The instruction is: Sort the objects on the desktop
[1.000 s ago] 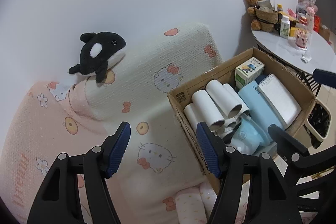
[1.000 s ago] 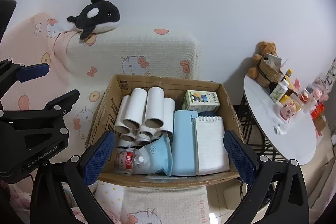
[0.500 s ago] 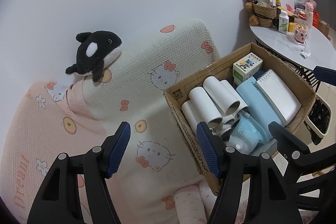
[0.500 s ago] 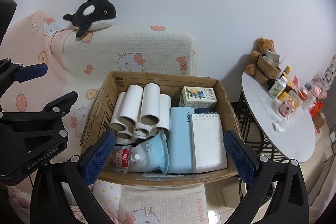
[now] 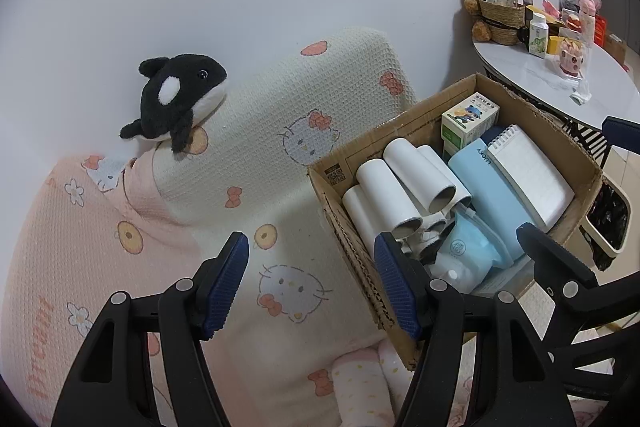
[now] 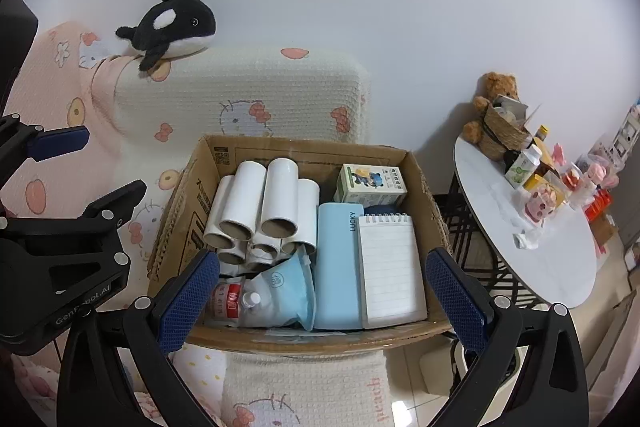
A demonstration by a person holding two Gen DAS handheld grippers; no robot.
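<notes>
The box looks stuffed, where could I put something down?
The box is crowded: tubes, blue case, notepad. Free patches: the cushion left of the box, below the orca, and the table's near half.

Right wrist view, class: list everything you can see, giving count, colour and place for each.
cardboard box: one, brown, on the patterned cover
paper tubes: about seven, white, box left
pouch: one, pale blue, box front
case: one, light blue, box middle
notepad: one, white, box right
small carton: one, green-white, box back
orca plush: one, black-white, on the cushion
round table: one, white, right
teddy bear: one, brown, on table
left gripper: open
right gripper: open
</notes>
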